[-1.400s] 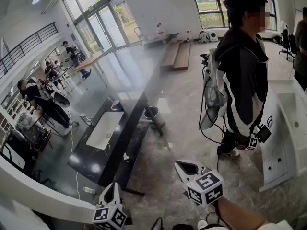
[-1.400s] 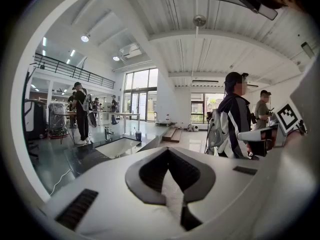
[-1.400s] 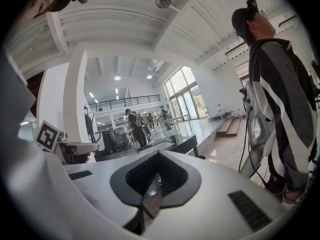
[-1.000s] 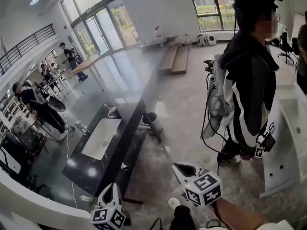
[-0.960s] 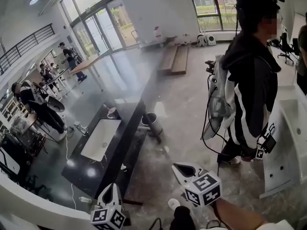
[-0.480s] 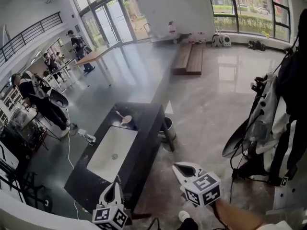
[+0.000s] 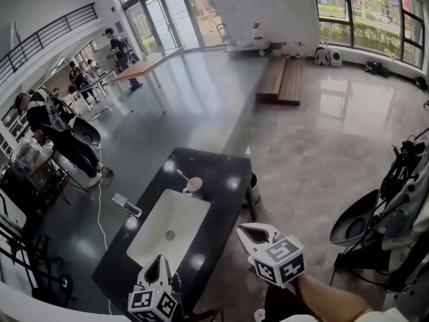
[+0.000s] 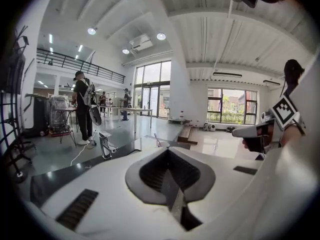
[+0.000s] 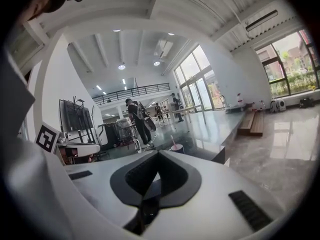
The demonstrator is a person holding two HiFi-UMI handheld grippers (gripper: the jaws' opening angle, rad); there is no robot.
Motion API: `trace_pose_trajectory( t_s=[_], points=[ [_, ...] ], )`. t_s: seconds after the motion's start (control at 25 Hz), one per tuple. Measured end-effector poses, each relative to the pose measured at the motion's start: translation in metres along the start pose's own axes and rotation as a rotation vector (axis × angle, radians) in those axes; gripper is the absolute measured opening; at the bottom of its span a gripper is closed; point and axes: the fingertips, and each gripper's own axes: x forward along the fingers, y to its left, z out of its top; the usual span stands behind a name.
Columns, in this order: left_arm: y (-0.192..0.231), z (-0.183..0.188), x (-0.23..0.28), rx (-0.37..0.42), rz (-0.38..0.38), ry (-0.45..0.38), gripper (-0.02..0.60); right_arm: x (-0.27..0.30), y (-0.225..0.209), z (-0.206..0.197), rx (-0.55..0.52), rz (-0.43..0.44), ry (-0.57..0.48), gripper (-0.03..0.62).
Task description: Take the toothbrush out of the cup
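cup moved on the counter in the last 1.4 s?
No. The cup stands at the far end of the sink basin on the black counter, as before. Only the head view shifted.

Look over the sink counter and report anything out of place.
Nothing stands out. The cup stands upright on the black counter at the far end of the basin, with the toothbrush leaning in it. No spill or damage shows. The left hand-held gripper and right hand-held gripper are shut and empty.
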Motion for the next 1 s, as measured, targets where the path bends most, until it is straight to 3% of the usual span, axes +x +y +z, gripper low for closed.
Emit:
trace_pose_trajectory(
  t_s=[0.52, 0.72, 1.0],
  points=[
    [0.076, 0.038, 0.182, -0.1, 0.207, 0.003, 0.008, 0.249, -0.073, 0.062, -0.063, 0.256, 0.111, 0.006],
    [0.096, 0.04, 0.225, -0.132, 0.261, 0.04, 0.008, 0.308, -0.087, 0.063, -0.068, 0.307, 0.183, 0.006],
    [0.121, 0.041, 0.262, -0.145, 0.272, 0.075, 0.008, 0.357, -0.092, 0.039, -0.105, 0.331, 0.29, 0.006]
  ],
)
